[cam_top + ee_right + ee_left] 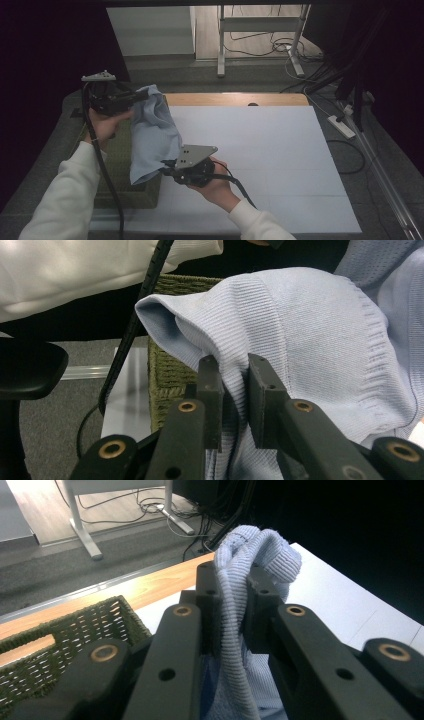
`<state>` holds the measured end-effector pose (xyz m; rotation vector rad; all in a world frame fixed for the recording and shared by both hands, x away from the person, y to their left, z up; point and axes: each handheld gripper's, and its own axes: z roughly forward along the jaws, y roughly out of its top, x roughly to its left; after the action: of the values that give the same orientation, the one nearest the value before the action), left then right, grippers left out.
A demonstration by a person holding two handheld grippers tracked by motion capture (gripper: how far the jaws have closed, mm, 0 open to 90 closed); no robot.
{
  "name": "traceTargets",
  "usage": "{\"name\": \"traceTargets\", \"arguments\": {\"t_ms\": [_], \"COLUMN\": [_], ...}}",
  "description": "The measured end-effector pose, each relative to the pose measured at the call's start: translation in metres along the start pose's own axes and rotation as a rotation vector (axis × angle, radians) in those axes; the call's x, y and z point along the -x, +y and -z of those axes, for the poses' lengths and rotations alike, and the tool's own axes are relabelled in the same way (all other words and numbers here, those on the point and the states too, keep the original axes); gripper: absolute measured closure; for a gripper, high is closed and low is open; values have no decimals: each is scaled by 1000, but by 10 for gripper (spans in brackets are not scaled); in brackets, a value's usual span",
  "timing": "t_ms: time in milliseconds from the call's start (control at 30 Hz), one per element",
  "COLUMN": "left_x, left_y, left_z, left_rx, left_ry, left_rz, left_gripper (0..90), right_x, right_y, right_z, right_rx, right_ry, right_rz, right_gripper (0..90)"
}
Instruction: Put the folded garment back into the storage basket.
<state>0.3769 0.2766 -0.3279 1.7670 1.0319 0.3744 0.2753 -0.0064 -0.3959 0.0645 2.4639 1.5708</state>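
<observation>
1. High view: we hold the pale blue knit garment (152, 135) up at the table's left edge, above the green woven basket (120, 150).
2. Our left gripper (139, 96) pinches its top; our right gripper (167, 164) clamps its lower hem.
3. The white mat (280, 165) lies open to the right.

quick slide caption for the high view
Both claws, left claw and right claw, hold a light blue knit cloth above a green basket.
</observation>
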Motion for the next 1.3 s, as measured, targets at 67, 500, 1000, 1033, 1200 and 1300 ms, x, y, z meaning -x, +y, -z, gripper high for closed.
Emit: {"name": "traceTargets", "arguments": {"t_ms": [67,500,1000,1033,1200,1300], "left_x": [-1,-10,-30,-31,-35,-37], "left_y": [-1,-5,-11,-11,-12,-12], "left_z": [0,7,23,24,24,24], "left_rx": [-3,-4,-4,-3,-3,-3], "left_ry": [2,21,61,64,69,71], "left_rz": [0,14,38,39,50,54], "left_gripper": [797,797,797,797,798,798], "right_x": [0,0,-6,-7,-9,-9], "right_y": [0,1,8,8,6,5], "right_z": [-1,-9,-33,-34,-38,-37], "right_rx": [3,6,16,18,17,15], "right_ry": [2,7,36,36,39,39], "right_rz": [-1,-2,8,7,8,7], "right_gripper": [779,779,779,779,779,779]}}
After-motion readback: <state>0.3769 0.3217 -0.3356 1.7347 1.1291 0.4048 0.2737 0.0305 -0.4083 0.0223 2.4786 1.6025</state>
